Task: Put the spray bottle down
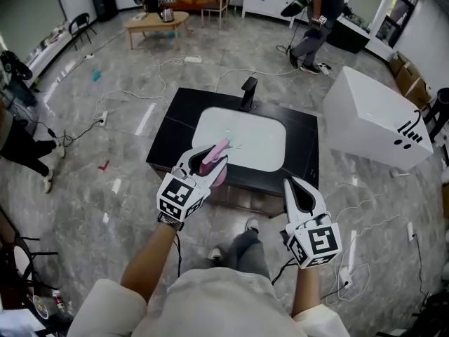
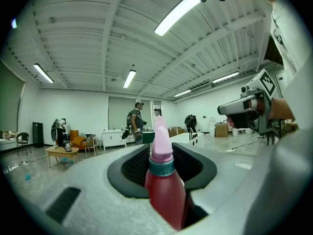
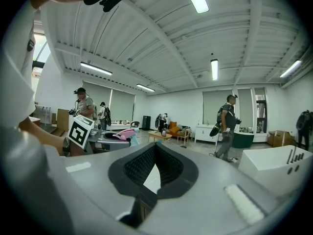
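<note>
The spray bottle, dark red with a pale pink nozzle, is held in my left gripper, which is shut on its body. In the left gripper view the bottle stands upright between the black pads, nozzle pointing up. It hangs over the front edge of the black counter, just before the white sink basin. My right gripper is at the counter's front right, its pads meeting at the tips with nothing between them. The right gripper view also shows the pink bottle at the left.
A black faucet stands at the back of the basin. A big white box sits on the floor to the right. Cables run across the grey floor. A person stands far back, near a wooden table.
</note>
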The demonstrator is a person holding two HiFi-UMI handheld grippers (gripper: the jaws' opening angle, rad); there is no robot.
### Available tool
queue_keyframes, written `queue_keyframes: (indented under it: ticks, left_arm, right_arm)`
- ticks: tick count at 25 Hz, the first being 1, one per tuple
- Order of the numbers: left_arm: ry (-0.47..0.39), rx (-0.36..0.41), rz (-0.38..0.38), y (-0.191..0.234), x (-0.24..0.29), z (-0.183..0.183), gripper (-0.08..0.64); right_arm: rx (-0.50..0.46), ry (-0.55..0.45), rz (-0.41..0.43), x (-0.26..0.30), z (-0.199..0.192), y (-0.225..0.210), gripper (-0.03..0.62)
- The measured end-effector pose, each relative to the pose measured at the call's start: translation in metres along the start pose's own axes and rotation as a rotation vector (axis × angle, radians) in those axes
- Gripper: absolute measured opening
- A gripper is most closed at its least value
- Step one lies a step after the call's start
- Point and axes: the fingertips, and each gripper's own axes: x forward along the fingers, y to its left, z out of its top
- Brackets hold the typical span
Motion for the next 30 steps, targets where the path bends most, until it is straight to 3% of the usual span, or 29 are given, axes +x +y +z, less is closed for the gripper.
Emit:
queue_keyframes:
  ticks: [7,17,30]
  left_arm:
    - [0.056,0.028,0.016,0.004,0.054,-0.026,0.149]
    - [0.114,-0.036,0.007,0.012,0.112,-0.082,0.149]
    - [0.131,-0.059,-0.055,0.005,0.146,-0.141,0.150]
  right_arm:
    - [0.036,0.040,0.014,0.024,-0.028,-0.035,0.008]
    - [0.043,0.078,0.031,0.045,-0.057,-0.073,0.009]
    - [0.088,0.130,-0.019,0.050,-0.089,-0.100,0.009]
